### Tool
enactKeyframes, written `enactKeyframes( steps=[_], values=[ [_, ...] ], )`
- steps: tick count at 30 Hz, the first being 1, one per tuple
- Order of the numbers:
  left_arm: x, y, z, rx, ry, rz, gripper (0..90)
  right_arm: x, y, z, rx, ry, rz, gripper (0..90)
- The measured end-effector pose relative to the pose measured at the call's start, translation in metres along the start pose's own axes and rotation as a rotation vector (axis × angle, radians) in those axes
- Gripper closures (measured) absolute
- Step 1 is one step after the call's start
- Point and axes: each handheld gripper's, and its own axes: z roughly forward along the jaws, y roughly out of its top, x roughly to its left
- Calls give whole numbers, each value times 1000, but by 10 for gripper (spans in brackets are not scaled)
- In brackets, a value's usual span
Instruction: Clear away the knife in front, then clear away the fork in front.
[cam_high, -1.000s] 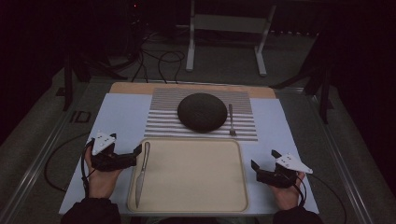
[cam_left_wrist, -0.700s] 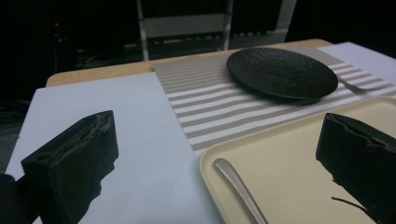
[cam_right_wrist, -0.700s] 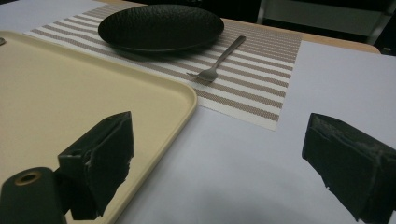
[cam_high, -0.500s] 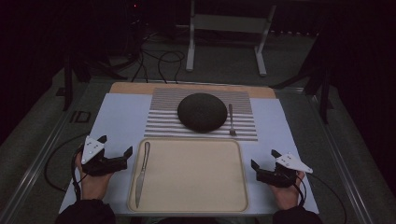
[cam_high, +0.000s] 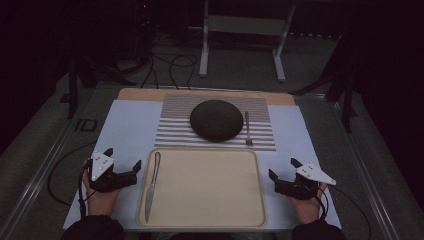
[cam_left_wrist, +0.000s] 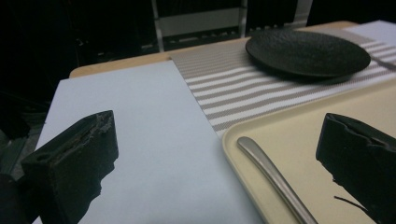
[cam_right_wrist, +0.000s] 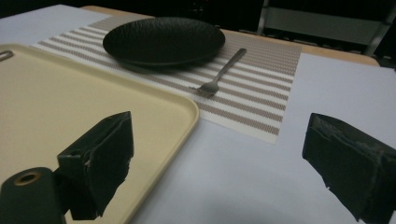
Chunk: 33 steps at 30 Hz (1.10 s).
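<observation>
A: While both hands sit low in the frame, left tongs (cam_high: 121, 164) – state?
B: Wide apart, holding nothing. Lower left of the high view, just beside the tray (cam_high: 205, 217).
A: Right tongs (cam_high: 282, 168)?
B: Also spread wide, empty – lower right, just off the tray's right rim, over the white mat (cam_high: 125, 127).
A: Knife (cam_high: 152, 185)?
B: Lies lengthwise on the tray's left edge, nearest the left tongs, apart from them.
A: Upper part of the counter (cam_high: 145, 93)?
B: Black plate (cam_high: 216, 119) at centre on the striped placemat (cam_high: 172, 132), fork (cam_high: 247, 128) just right of it, on the same placemat.
</observation>
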Motion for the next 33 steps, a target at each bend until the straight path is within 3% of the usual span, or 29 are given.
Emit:
enactKeyframes(
  steps=[6,9,19,27,33],
  values=[
    [2,-4,1,1,22,-43,2,0,11,2,5,46,16,85],
    [1,-5,3,4,25,-46,2,-2,16,5,6,55,24,85],
    [4,-6,1,-2,42,-64,2,1,32,16,14,53,-2,85],
    [5,-7,-1,-13,62,-70,2,9,56,27,26,60,-34,85],
    [5,-7,-1,-14,64,-74,2,10,64,35,33,60,-24,85]
  ],
)
